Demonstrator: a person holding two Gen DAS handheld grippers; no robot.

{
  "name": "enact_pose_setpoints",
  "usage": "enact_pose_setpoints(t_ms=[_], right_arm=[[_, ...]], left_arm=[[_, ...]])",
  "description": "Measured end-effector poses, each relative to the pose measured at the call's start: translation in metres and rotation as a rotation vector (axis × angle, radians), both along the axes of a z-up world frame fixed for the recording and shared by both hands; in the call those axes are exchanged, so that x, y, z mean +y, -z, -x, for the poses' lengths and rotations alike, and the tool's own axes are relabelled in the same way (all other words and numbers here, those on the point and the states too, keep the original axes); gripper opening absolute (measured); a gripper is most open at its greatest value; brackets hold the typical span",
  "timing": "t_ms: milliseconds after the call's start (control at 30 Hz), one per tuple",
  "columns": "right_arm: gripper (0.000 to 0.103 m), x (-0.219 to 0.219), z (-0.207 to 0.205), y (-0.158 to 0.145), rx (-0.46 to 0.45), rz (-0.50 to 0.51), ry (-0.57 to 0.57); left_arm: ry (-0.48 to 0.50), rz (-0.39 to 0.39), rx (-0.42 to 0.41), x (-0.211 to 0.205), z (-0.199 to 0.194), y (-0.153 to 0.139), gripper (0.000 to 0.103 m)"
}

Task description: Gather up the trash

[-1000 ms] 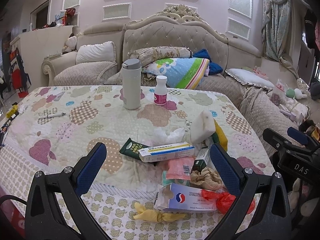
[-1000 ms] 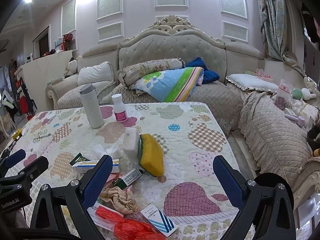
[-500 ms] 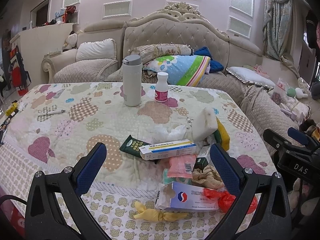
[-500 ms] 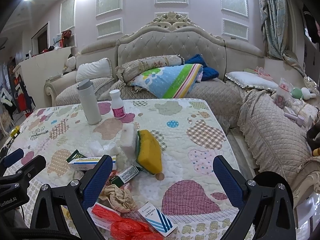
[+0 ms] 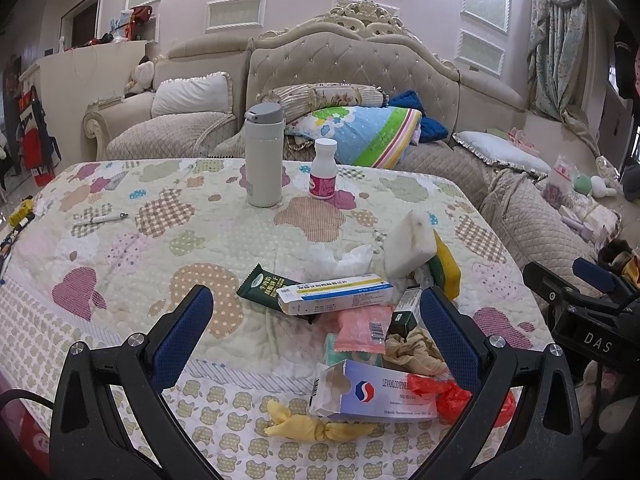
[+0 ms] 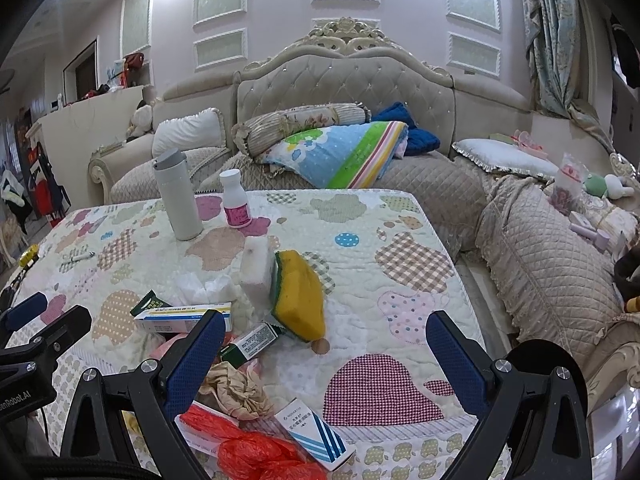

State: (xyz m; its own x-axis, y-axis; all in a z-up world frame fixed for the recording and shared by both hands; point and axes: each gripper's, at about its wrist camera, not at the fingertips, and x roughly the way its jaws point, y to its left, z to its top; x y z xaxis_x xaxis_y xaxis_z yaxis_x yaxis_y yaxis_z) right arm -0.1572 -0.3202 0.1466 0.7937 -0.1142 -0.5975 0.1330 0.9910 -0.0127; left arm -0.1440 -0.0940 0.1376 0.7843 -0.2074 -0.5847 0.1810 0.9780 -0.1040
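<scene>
Quilted cloth printed with patchwork apples covers the table (image 5: 120, 248), with a tufted sofa (image 5: 352, 64) behind it. Both tools hang above the near edge with jaws spread wide and nothing between them.

The left gripper (image 5: 316, 340) looks straight down on the litter: the large medicine box (image 5: 372, 392) lies just ahead of its fingers, long axis running left to right across the opening, with a red plastic bag (image 5: 460, 394) bunched against its right end and a yellow twisted wrapper (image 5: 316, 426) just in front of it. Beyond come a pink packet (image 5: 362, 326), crumpled brown paper (image 5: 414, 350), a long white tube box (image 5: 334, 292) lying on a dark green sachet (image 5: 260, 286), white tissue (image 5: 348, 258) and two sponges (image 5: 412, 244).

The right gripper (image 6: 326, 354) frames mostly bare cloth; the pile sits to its left, with a blue-striped box (image 6: 316, 434) low between its fingers.

Judging by this, the left hand is nearer and better lined up with the heap. A thermos (image 5: 263, 156), pill bottle (image 5: 323, 169) and pen (image 5: 105, 218) stand well apart and look like keepers. No bin shows in either view.
</scene>
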Motion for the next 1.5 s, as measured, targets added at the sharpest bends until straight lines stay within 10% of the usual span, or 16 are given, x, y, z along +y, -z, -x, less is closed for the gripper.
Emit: enact_pose_setpoints(t_ms=[900, 1500], right_arm=[[0.1, -0.011, -0.007, 0.013, 0.075, 0.002, -0.003], [0.1, -0.013, -0.026, 0.053, 0.336, -0.085, -0.14]], left_arm=[[-0.01, -0.019, 0.065, 0.017, -0.012, 0.013, 0.103], [-0.069, -0.05, 0.165, 0.072, -0.031, 0.039, 0.103]])
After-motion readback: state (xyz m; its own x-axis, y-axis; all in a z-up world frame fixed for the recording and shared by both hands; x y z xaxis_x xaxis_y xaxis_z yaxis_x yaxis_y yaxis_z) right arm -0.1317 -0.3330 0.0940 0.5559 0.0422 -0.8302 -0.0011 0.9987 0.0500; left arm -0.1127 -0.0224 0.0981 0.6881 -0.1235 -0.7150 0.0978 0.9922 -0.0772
